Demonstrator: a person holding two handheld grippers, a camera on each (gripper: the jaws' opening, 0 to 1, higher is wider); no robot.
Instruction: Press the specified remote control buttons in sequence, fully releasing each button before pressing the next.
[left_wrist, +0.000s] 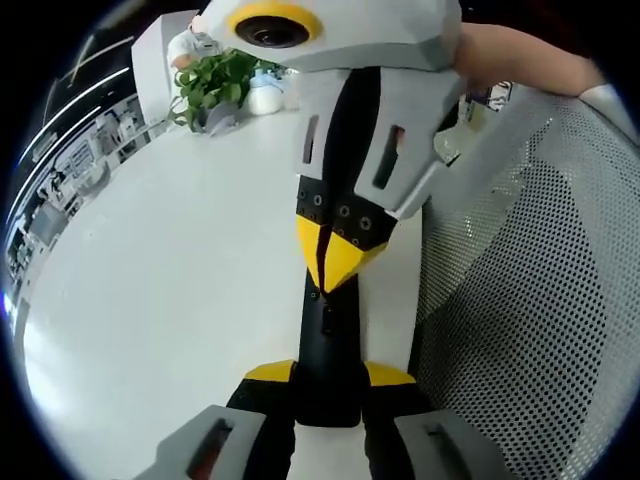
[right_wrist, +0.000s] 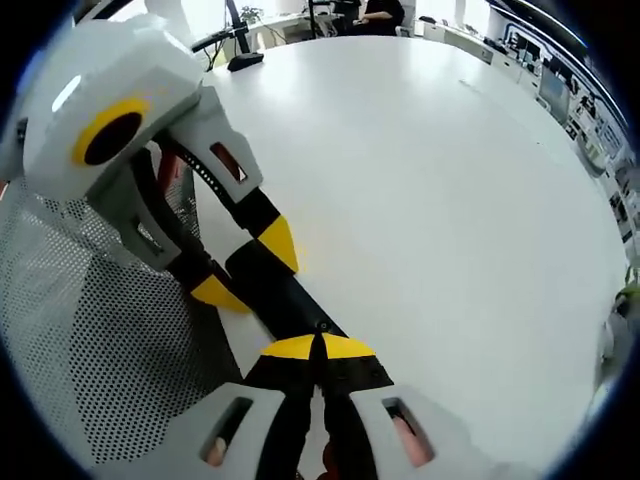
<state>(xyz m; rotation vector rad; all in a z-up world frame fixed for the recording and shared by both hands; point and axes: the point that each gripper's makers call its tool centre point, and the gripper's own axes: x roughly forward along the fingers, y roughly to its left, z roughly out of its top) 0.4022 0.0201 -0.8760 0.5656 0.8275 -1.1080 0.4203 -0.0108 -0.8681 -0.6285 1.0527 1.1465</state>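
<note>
A long black remote control (left_wrist: 326, 335) lies lengthwise above the white table (left_wrist: 150, 280). My left gripper (left_wrist: 330, 374) is shut on its near end, one yellow-tipped jaw on each side. My right gripper (left_wrist: 338, 250) comes down from the top, jaws shut together, its yellow tips touching the remote's upper face. In the right gripper view the same remote (right_wrist: 288, 298) runs from my shut right gripper (right_wrist: 320, 347) up to the left gripper (right_wrist: 248, 268), which clamps its far end. The buttons are hidden.
A grey perforated mesh chair back (left_wrist: 540, 290) (right_wrist: 100, 340) stands close beside the grippers. A potted green plant (left_wrist: 215, 82) and a white bottle (left_wrist: 265, 95) sit at the table's far edge. A person's arm (left_wrist: 520, 55) holds the right gripper. A black stand (right_wrist: 240, 55) is far off.
</note>
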